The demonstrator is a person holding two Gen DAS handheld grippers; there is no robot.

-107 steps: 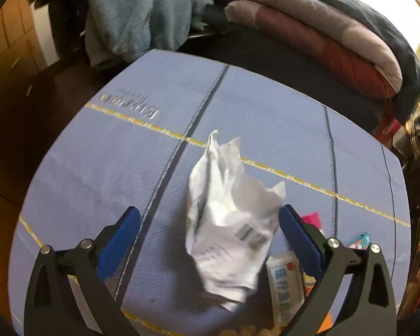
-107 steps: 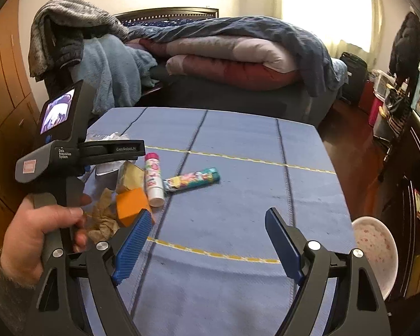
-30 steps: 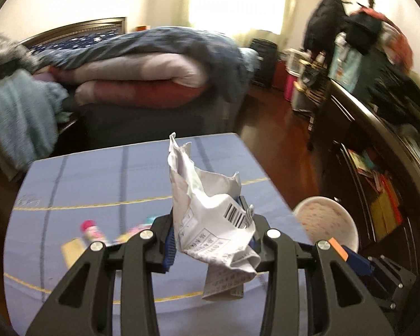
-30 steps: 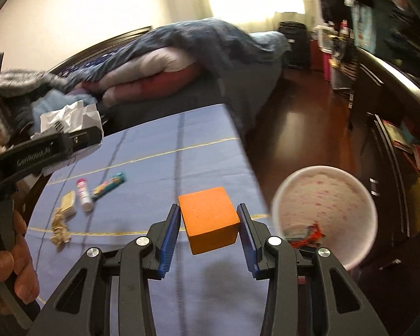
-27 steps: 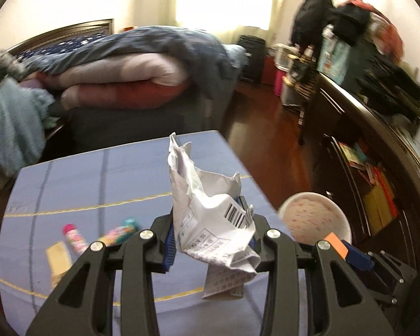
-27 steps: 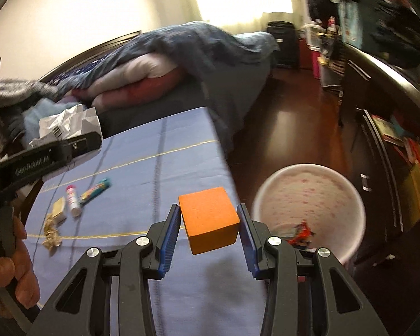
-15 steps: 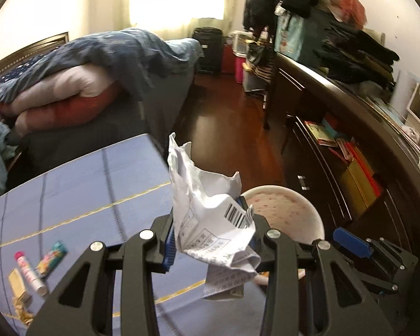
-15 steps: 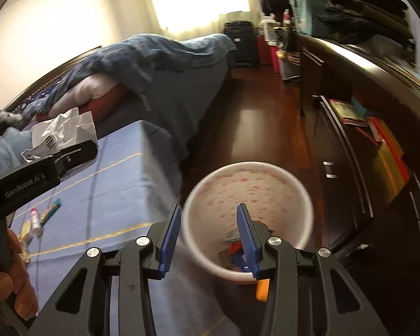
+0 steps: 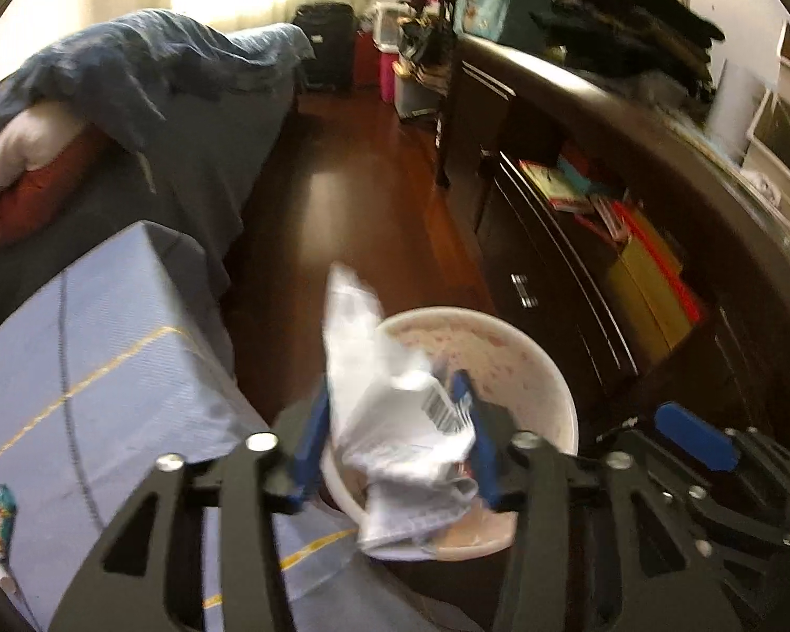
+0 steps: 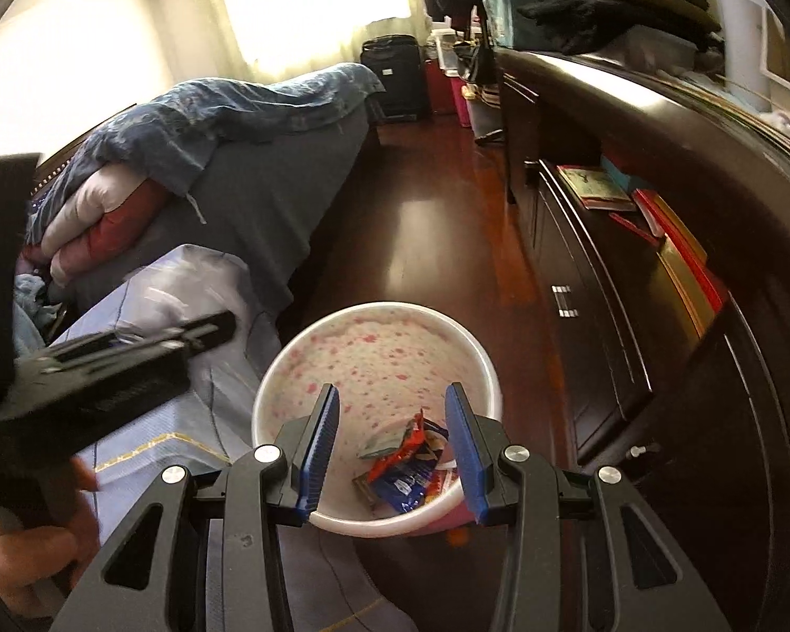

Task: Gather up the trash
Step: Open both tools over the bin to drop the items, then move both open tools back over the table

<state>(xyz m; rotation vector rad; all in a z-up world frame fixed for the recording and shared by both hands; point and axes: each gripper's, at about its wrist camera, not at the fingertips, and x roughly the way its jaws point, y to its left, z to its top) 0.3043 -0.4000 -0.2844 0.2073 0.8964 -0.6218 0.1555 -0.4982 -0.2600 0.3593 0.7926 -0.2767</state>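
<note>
My left gripper is shut on a crumpled white paper with a barcode and holds it over the near rim of the white speckled bin. My right gripper is open and empty, right above the same bin, which stands on the floor by the blue table. Wrappers lie in the bottom of the bin. The left gripper's body shows blurred at the left of the right wrist view. The right gripper's blue pad shows at the right of the left wrist view.
The blue-covered table lies to the left, with small tube-shaped items at its far left edge. A bed with piled quilts stands behind. A dark cabinet with books runs along the right. Wooden floor lies between them.
Both grippers have swung right from the table to the bin. My right gripper has let the orange block go and stands open. The left gripper has brought the paper over the bin's rim.
</note>
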